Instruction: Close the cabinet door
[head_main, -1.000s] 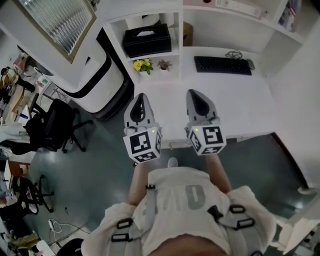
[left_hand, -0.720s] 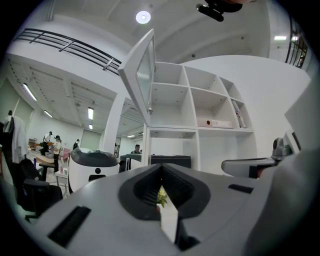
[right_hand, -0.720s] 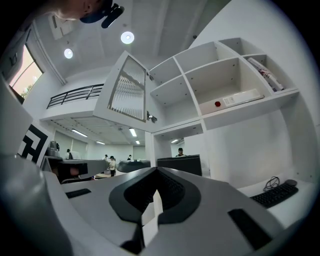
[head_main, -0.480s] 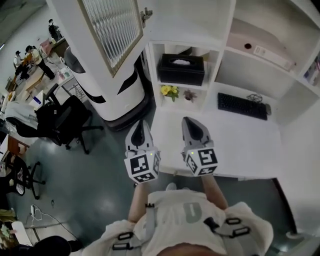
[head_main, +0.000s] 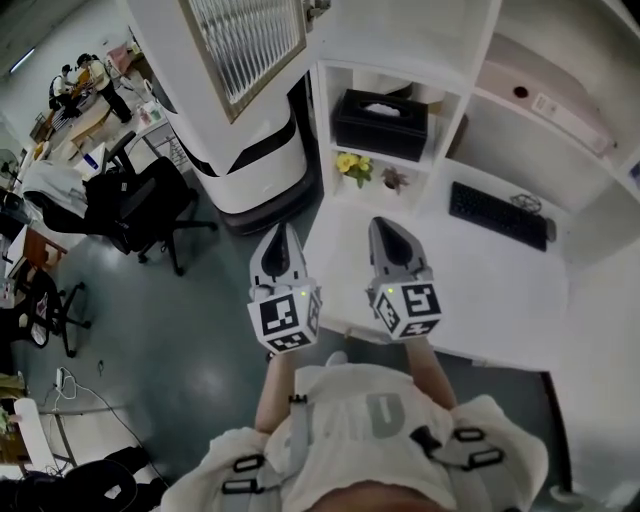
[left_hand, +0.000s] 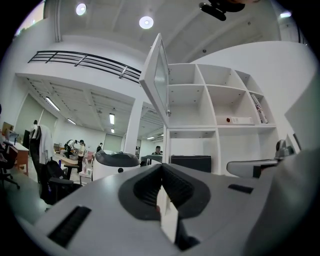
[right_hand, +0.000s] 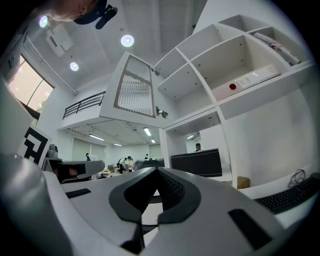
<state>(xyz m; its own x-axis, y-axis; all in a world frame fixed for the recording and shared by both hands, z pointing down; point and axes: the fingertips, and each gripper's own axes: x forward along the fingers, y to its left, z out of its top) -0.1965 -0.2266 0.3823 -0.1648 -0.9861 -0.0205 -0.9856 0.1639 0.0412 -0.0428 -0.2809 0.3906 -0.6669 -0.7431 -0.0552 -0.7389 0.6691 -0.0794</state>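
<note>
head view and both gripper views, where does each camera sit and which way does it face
Head view: on the person's head, looking steeply down at the desk; shows torso, left gripper, right gripper.
Left gripper view: on the left gripper, facing the open cabinet door; shows its shut jaws.
Right gripper view: on the right gripper, facing the shelves; shows its shut jaws.
Shared: all three see the door.
</note>
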